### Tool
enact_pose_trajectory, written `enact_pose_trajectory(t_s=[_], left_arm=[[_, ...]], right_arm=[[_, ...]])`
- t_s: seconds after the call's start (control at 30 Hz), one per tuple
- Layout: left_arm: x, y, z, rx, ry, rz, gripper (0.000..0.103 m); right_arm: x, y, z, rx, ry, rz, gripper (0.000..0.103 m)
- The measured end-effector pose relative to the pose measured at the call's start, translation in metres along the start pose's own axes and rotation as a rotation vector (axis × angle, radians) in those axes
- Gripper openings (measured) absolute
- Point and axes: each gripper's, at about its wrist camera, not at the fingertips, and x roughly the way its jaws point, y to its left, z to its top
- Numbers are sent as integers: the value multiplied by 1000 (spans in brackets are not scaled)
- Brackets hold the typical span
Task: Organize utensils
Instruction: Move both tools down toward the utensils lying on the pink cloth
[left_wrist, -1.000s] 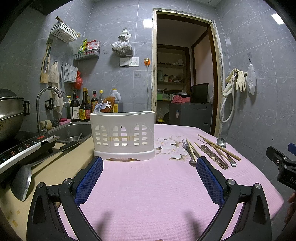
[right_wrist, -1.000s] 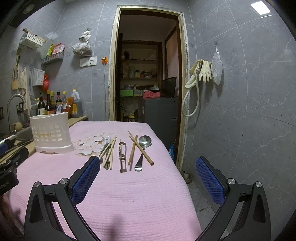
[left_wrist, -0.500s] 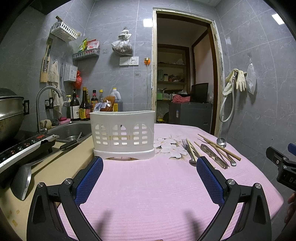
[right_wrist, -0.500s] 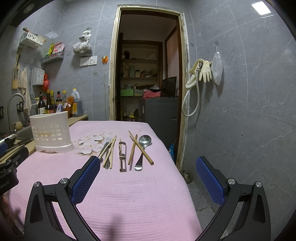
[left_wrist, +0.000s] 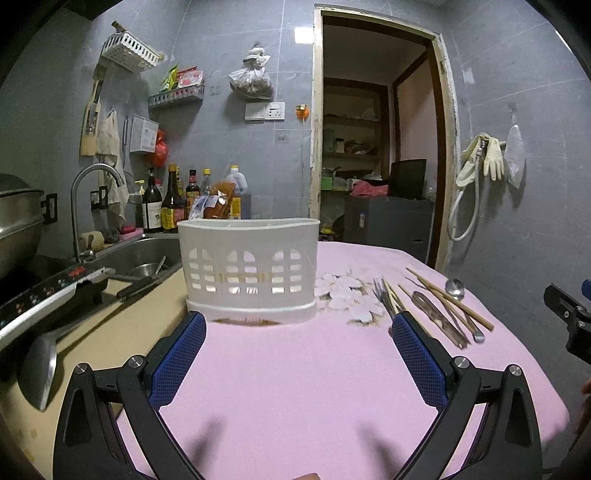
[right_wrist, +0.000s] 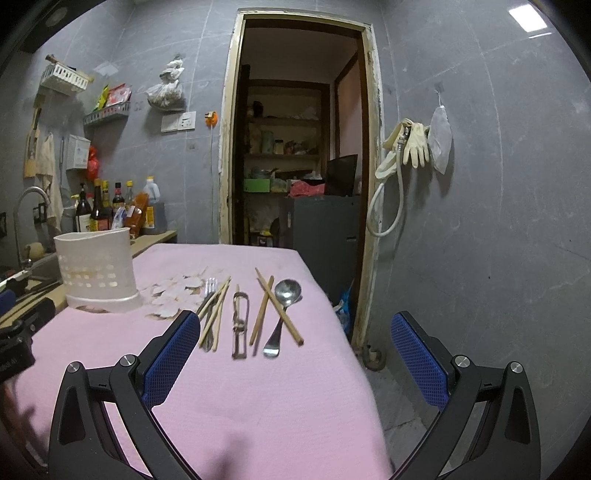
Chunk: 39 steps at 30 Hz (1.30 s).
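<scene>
A white slotted utensil holder (left_wrist: 249, 267) (right_wrist: 96, 271) stands on the pink cloth (left_wrist: 295, 376) (right_wrist: 236, 391). To its right lie a fork (right_wrist: 209, 295) among chopsticks, a peeler (right_wrist: 239, 325), two crossed chopsticks (right_wrist: 277, 306) and a metal spoon (right_wrist: 284, 306) (left_wrist: 460, 299). My left gripper (left_wrist: 299, 328) is open just in front of the holder, with nothing between its fingers. My right gripper (right_wrist: 295, 328) is open above the cloth's right edge, a little short of the utensils and empty.
A sink (left_wrist: 140, 258) with a tap, bottles (left_wrist: 166, 199), an induction cooker and a ladle (left_wrist: 40, 365) lie left of the cloth. An open doorway (right_wrist: 299, 147) is behind. The cloth's right edge drops to the floor (right_wrist: 402, 406). The other gripper shows at far right (left_wrist: 569, 317).
The left gripper has crept slightly closer to the holder. The right gripper has barely shifted. Both stay open and empty.
</scene>
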Motion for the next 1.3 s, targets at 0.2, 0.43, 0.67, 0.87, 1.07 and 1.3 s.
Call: enact_pose_trajectory(t_s=[0.2, 0.43, 0.67, 0.87, 1.07, 1.3], left_arm=[[28, -10, 25, 33, 44, -20, 99], [77, -35, 47, 80, 157, -107, 99], [133, -58, 58, 129, 260, -210, 96], [180, -76, 55, 192, 339, -257, 65], [232, -84, 42, 192, 462, -286, 38], [270, -84, 36, 200, 527, -287, 31]], right_arm=[[41, -14, 24, -44, 30, 6, 103], [92, -25, 39, -91, 128, 55, 103], [140, -35, 43, -91, 241, 91, 103], [179, -37, 40, -95, 338, 104, 99], [214, -37, 26, -121, 446, 119, 83], [236, -33, 16, -148, 518, 135, 80]])
